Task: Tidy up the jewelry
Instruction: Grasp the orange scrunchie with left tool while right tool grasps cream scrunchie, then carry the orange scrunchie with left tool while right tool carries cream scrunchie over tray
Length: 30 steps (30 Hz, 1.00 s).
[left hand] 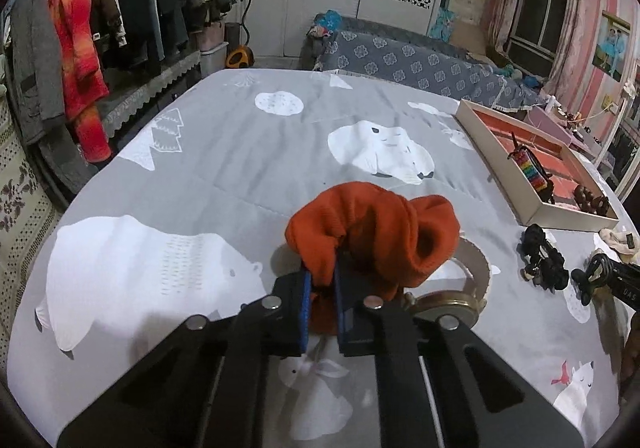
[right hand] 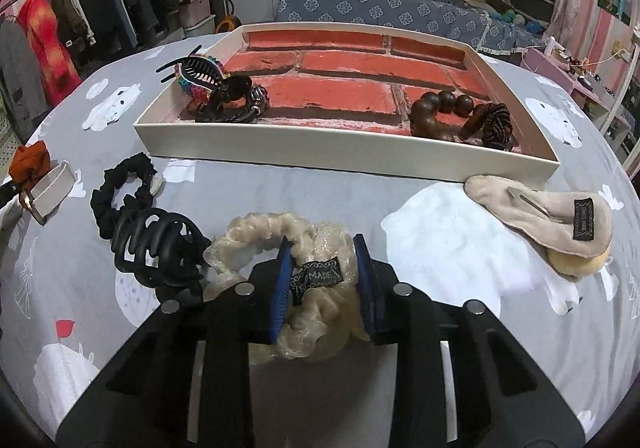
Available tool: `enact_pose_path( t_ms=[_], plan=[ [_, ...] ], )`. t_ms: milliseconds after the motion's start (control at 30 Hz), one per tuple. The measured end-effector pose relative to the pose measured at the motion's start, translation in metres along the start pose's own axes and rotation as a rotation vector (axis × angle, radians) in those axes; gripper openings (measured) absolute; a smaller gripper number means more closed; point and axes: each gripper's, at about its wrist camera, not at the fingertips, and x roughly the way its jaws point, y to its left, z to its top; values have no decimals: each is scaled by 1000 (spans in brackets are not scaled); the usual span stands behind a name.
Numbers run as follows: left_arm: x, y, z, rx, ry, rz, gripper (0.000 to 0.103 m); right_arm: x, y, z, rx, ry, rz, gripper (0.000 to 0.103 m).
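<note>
On the grey bear-print bedspread, my left gripper (left hand: 322,272) is shut on an orange scrunchie (left hand: 384,224), its fabric pinched between the blue pads. A white strap with a brass buckle (left hand: 452,300) lies just right of it. My right gripper (right hand: 322,248) is shut on a cream scrunchie (right hand: 280,228) with a black label, blue pads pressing both sides. Beyond it stands a white tray (right hand: 320,148) with a brick-pattern floor. It holds a rainbow claw clip (right hand: 200,76), a black hair tie and a wooden bead bracelet (right hand: 440,108).
A black claw clip (right hand: 156,248) and a black scrunchie (right hand: 116,188) lie left of the right gripper. A beige hair clip (right hand: 552,216) rests by the tray's near right corner. A clothes rack (left hand: 100,8) runs along the left, a sofa (left hand: 400,56) behind the bed.
</note>
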Motion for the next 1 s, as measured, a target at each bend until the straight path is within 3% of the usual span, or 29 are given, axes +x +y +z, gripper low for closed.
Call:
enact_pose_path(
  t_ms=[233, 333, 633, 1000],
  plan=[
    [-16, -1, -2, -8, -26, 15, 9, -10, 1, -1, -11, -24, 20, 25],
    [-31, -4, -2, -12, -42, 21, 9, -21, 2, -2, -14, -42, 44, 20],
    [-95, -31, -8, 5, -114, 52, 9, -68, -13, -17, 0, -128, 65, 19],
    [-139, -129, -29, 50, -163, 68, 9, -121, -91, -51, 41, -205, 113, 19]
  ],
)
